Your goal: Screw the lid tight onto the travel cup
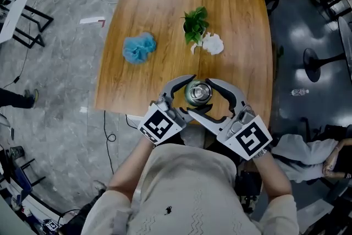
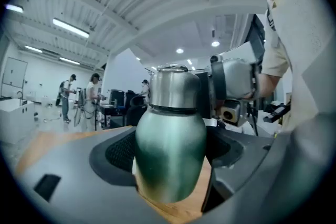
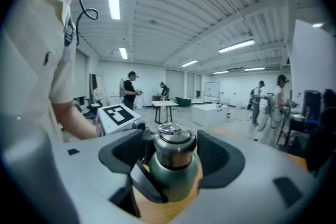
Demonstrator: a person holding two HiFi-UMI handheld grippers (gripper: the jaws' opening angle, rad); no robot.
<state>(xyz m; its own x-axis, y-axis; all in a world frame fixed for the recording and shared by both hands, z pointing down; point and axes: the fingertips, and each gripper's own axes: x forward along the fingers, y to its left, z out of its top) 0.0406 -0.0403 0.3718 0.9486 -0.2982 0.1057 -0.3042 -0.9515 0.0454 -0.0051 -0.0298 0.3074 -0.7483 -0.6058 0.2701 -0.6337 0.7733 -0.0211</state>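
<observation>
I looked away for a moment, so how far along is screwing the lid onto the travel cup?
Done: the lid already sits on the travel cup, upright on the table. In hand: the left tool looks clamped on the cup's green body, while the right tool brackets the lid with its pads clear of it. Left: close on the lid and twist; whether it is tight cannot be told.

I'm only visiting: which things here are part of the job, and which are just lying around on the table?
Part of the job:
travel cup
lid
left gripper, closed on the cup's green body
right gripper, open around the lid

Just lying about, further back on the table:
blue crumpled bundle
small green plant
white crumpled wad
</observation>
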